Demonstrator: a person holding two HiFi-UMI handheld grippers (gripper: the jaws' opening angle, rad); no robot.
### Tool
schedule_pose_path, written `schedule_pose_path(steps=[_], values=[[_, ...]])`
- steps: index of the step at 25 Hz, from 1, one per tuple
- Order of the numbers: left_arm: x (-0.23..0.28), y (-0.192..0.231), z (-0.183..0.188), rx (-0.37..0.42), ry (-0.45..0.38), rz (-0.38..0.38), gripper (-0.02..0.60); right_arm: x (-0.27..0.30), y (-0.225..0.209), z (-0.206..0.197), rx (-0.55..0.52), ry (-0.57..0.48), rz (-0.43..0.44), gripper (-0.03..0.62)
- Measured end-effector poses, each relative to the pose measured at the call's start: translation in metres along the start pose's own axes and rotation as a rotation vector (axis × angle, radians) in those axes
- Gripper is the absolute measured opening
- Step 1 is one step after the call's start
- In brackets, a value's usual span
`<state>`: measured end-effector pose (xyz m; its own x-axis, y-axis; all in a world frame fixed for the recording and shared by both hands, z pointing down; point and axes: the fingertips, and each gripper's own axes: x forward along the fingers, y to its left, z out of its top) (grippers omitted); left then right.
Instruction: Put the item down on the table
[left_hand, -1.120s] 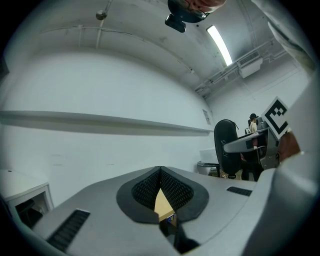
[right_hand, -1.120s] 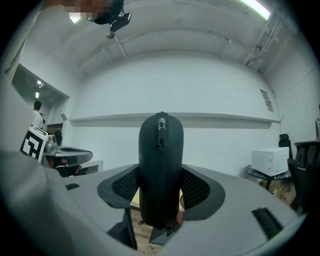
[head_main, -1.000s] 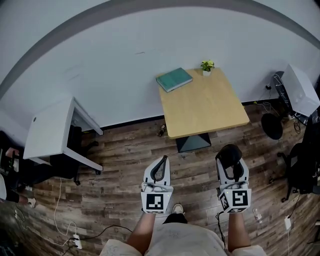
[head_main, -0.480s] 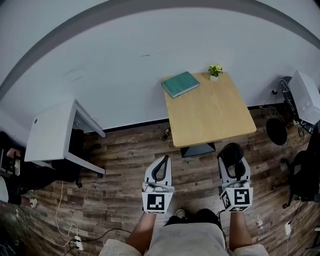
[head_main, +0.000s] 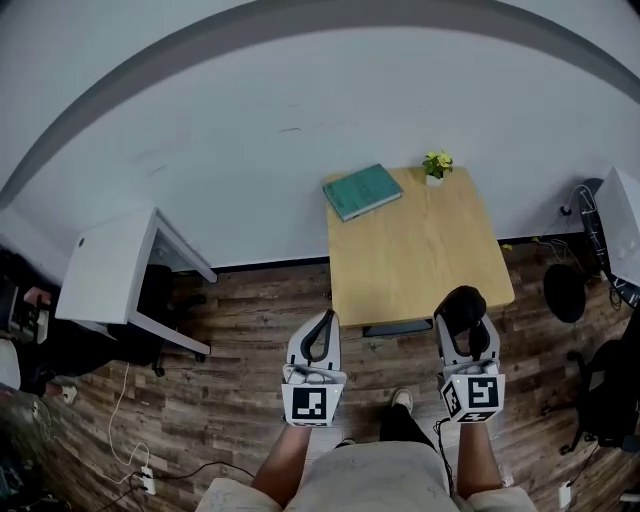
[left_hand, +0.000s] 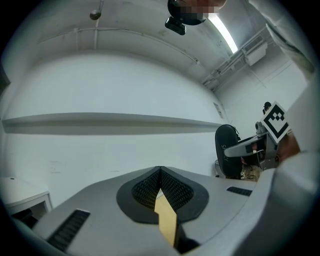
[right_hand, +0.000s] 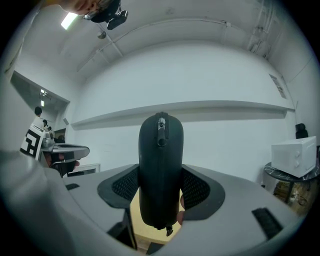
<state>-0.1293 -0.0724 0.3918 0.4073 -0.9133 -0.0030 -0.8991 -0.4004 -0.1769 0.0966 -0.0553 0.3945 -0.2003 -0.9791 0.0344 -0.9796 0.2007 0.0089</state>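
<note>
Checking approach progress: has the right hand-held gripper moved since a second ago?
Yes. The right hand-held gripper went forward: its black case now overlaps the near edge of the wooden table.

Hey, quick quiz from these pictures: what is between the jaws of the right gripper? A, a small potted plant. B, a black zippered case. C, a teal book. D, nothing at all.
B: the right gripper view shows the right gripper clamped on both sides of a black zippered case, while the teal book and the potted plant sit on the wooden table.
</note>
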Motion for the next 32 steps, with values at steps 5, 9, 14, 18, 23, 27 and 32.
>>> schedule_pose_path(steps=[5, 9, 14, 18, 23, 27, 32], values=[[0.055, -0.021, 0.018, 0.003, -0.014, 0.038, 0.008, 0.038, -0.052, 0.009, 0.008, -0.018, 0.029, 0.258], [0.095, -0.037, 0.021, 0.010, -0.014, 0.055, 0.008, 0.064, -0.088, 0.009, 0.011, -0.018, 0.044, 0.258], [0.133, -0.052, 0.022, 0.010, -0.008, 0.075, 0.008, 0.088, -0.125, 0.004, 0.020, -0.014, 0.060, 0.258], [0.152, -0.062, 0.021, 0.023, -0.004, 0.088, 0.008, 0.101, -0.145, 0.000, 0.027, -0.016, 0.077, 0.258], [0.163, -0.062, 0.014, 0.024, 0.007, 0.107, 0.008, 0.118, -0.151, -0.008, 0.026, -0.007, 0.099, 0.258], [0.167, -0.056, 0.009, 0.018, -0.003, 0.121, 0.008, 0.127, -0.148, -0.011, 0.015, -0.008, 0.111, 0.258], [0.168, -0.043, 0.001, 0.014, -0.015, 0.135, 0.008, 0.136, -0.140, -0.014, 0.001, -0.010, 0.111, 0.257]])
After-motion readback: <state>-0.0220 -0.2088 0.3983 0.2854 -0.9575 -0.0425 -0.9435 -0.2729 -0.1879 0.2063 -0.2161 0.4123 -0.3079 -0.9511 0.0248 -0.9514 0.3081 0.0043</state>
